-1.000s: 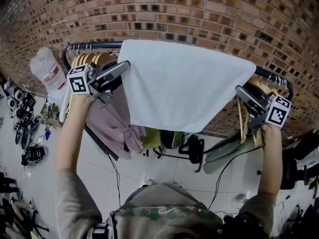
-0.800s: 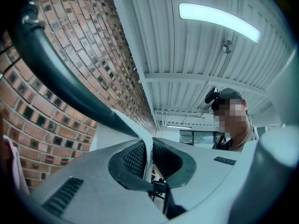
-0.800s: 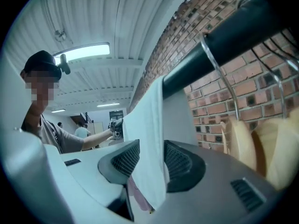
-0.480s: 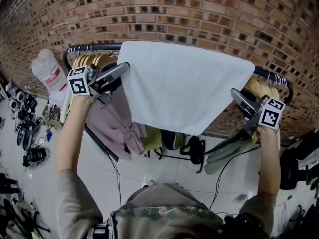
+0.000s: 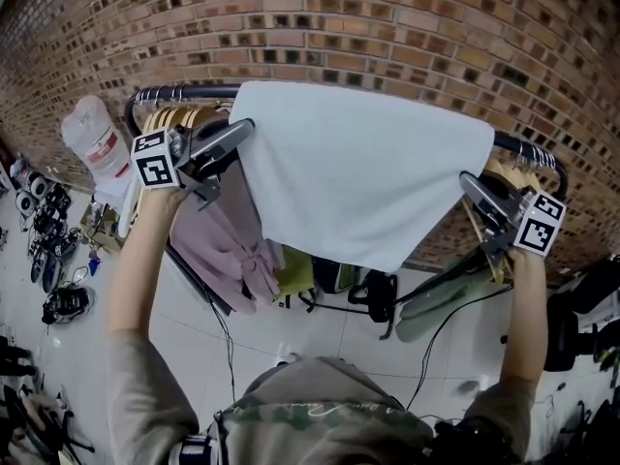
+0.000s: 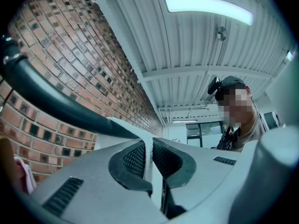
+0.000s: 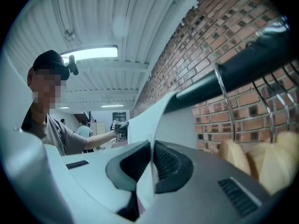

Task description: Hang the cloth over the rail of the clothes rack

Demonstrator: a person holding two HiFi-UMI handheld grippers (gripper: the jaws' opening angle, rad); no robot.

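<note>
A white cloth [image 5: 358, 172] hangs draped over the black rail [image 5: 174, 92] of the clothes rack, in front of the brick wall. My left gripper [image 5: 247, 126] is shut on the cloth's upper left edge, just below the rail. In the left gripper view a thin strip of cloth [image 6: 148, 160] runs between the closed pads, with the rail [image 6: 46, 104] above. My right gripper [image 5: 467, 180] is shut on the cloth's right edge. In the right gripper view the cloth [image 7: 156, 118] rises from the pinched jaws up to the rail [image 7: 247, 64].
Wooden hangers [image 5: 179, 116] and a pink garment [image 5: 218, 245] hang on the rail behind my left gripper. More hangers [image 5: 509, 174] and a green garment [image 5: 446, 298] hang by the right one. A water bottle [image 5: 92, 139], bags [image 5: 373, 289] and clutter [image 5: 48, 250] lie below.
My right gripper has shifted in to the cloth's right edge and closed on it. The left gripper has kept its grip and hardly moved.
</note>
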